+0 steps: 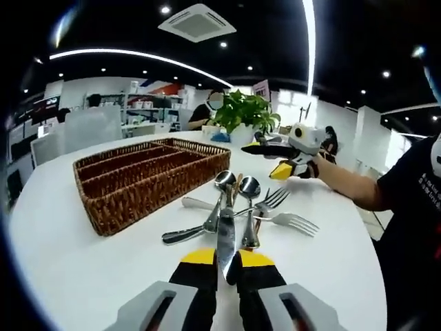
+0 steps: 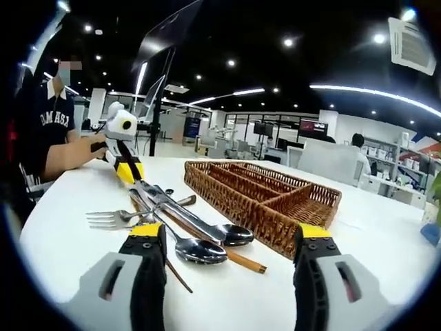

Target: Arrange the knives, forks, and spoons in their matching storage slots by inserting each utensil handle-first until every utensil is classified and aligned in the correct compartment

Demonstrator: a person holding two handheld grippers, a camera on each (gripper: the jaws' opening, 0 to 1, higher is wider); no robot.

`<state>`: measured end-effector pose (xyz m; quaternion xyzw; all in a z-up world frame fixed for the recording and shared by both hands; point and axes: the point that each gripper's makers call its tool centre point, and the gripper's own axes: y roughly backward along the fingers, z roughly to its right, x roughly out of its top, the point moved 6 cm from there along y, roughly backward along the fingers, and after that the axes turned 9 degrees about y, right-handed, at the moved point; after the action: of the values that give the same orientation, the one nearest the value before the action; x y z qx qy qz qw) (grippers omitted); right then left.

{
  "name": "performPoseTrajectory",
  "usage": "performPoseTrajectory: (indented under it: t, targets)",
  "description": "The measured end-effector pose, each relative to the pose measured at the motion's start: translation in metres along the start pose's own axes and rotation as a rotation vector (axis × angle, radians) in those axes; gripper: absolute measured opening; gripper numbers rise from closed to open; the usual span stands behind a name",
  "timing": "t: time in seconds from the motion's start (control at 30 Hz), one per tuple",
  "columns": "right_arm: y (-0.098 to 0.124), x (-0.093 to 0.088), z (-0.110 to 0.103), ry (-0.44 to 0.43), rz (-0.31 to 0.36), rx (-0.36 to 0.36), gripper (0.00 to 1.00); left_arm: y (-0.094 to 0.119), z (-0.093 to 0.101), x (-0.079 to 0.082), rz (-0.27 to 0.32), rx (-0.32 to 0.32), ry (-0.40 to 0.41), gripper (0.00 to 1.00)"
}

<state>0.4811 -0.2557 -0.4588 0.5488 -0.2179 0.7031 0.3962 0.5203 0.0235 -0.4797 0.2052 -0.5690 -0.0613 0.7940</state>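
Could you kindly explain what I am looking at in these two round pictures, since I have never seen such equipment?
A person holds a hand-operated claw in each hand, and each claw carries a fisheye camera looking along its jaws. The left gripper view shows the left claw shut on a knife, with the right claw across the table. The right gripper view shows the right claw open, holding nothing. On the white table lie a wicker tray with long compartments, plus a pile of spoons, forks and what look like wooden chopsticks. A potted plant stands behind.
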Motion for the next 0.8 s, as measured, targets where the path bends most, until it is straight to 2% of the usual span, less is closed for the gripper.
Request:
performPoseTrajectory:
  t: [0.1, 0.17, 0.23, 0.27, 0.4, 0.57, 0.6, 0.67, 0.8]
  targets:
    - [-0.014, 0.018, -0.013, 0.153, -0.044, 0.076, 0.56, 0.000, 0.001, 0.001, 0.008, -0.002, -0.006, 0.09]
    - [-0.024, 0.026, -0.027, 0.166, -0.028, 0.155, 0.53, 0.000, 0.003, 0.002, 0.013, -0.004, -0.014, 0.09]
    - [-0.037, 0.025, -0.038, 0.200, -0.072, 0.240, 0.50, 0.000, 0.005, 0.005, 0.023, -0.006, -0.018, 0.09]
    - [-0.046, 0.023, -0.040, 0.243, -0.100, 0.251, 0.49, 0.000, 0.005, 0.005, 0.028, -0.004, -0.020, 0.09]
    - [-0.073, 0.019, -0.044, 0.255, -0.127, 0.286, 0.37, 0.001, 0.006, 0.007, 0.039, -0.013, -0.022, 0.08]
    - [-0.086, 0.011, -0.042, 0.312, -0.186, 0.351, 0.33, 0.003, 0.006, 0.009, 0.052, -0.022, -0.019, 0.06]
    - [-0.087, 0.010, -0.042, 0.313, -0.191, 0.357, 0.33, 0.003, 0.004, 0.011, 0.069, -0.018, -0.035, 0.01]
    - [-0.092, 0.006, -0.043, 0.328, -0.205, 0.359, 0.32, 0.003, 0.004, 0.010, 0.050, -0.020, -0.020, 0.00]
    - [-0.094, 0.003, -0.044, 0.338, -0.215, 0.376, 0.21, -0.001, 0.001, 0.008, 0.035, -0.018, -0.038, 0.00]
